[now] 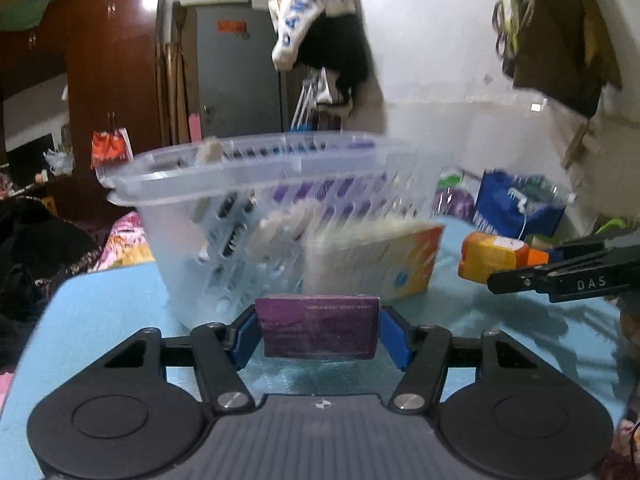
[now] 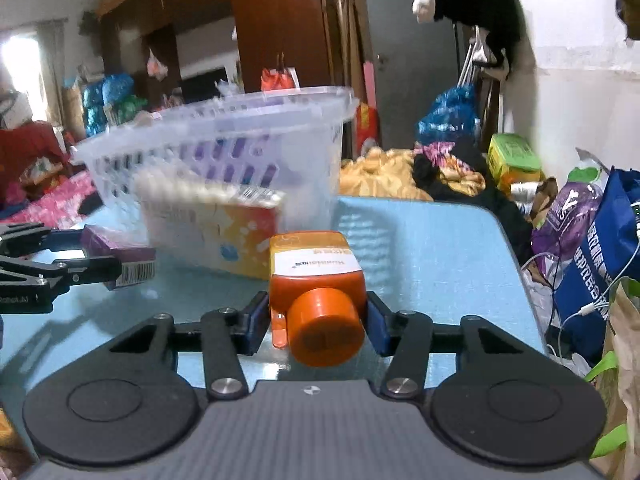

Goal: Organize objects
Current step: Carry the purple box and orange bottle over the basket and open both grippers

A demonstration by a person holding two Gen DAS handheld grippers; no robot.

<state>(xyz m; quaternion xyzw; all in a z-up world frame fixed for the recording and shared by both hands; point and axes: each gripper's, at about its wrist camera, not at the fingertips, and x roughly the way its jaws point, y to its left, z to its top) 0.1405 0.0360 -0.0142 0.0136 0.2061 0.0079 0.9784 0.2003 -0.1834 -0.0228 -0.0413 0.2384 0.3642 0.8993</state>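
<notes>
Gripping a flat purple cardboard box (image 1: pixel 318 326), the left hand-held gripper (image 1: pixel 318 334) is facing the clear slotted plastic basket (image 1: pixel 256 184) just ahead on the blue tabletop (image 1: pixel 100 320). Beside it, the right hand-held gripper (image 2: pixel 318 320) is clamping an orange plastic bottle (image 2: pixel 316 276), cap rearward, long axis pointing toward the basket; its white label is unreadable.

A brown wardrobe (image 1: pixel 108 60) stands at the back of the room, left of a grey door (image 1: pixel 236 76). A white cap (image 1: pixel 308 12) with blue lettering hangs high over dark clothing (image 1: pixel 340 52). Beyond the table's right edge sit a blue shopping bag (image 2: pixel 600 248), a purple plastic bag (image 2: pixel 568 216) and a green box (image 2: pixel 512 156). Yellow patterned cloth (image 2: pixel 380 176) lies past the far edge.
</notes>
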